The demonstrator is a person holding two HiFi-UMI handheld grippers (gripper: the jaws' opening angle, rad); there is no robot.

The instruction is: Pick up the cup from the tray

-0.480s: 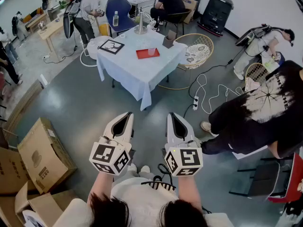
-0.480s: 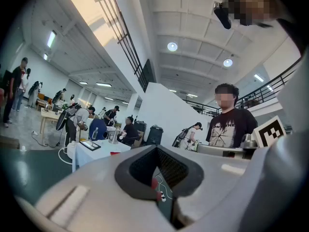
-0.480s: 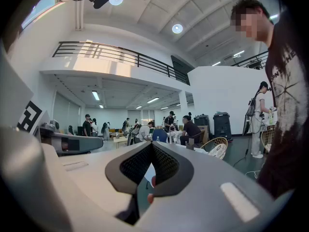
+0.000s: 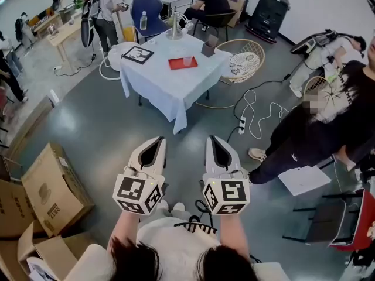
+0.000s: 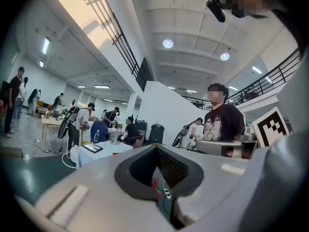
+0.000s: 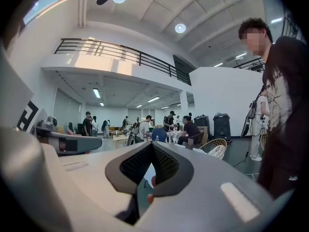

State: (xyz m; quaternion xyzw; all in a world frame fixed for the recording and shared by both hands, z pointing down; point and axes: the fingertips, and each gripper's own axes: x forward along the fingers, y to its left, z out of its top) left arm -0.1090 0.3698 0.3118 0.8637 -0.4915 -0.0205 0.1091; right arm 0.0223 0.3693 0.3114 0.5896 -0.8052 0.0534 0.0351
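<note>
The person holds both grippers level at chest height, side by side and just apart, pointing ahead. The left gripper (image 4: 157, 140) has its jaws pressed together with nothing between them, and so does the right gripper (image 4: 212, 139). The cup (image 4: 187, 61) stands on the red tray (image 4: 177, 67) on the white-clothed table (image 4: 170, 95), well ahead of both.

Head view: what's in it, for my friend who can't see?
The left gripper and right gripper, both shut and empty, point side by side over a grey floor. Ahead, a white-clothed table bears a red tray with a cup.
</note>
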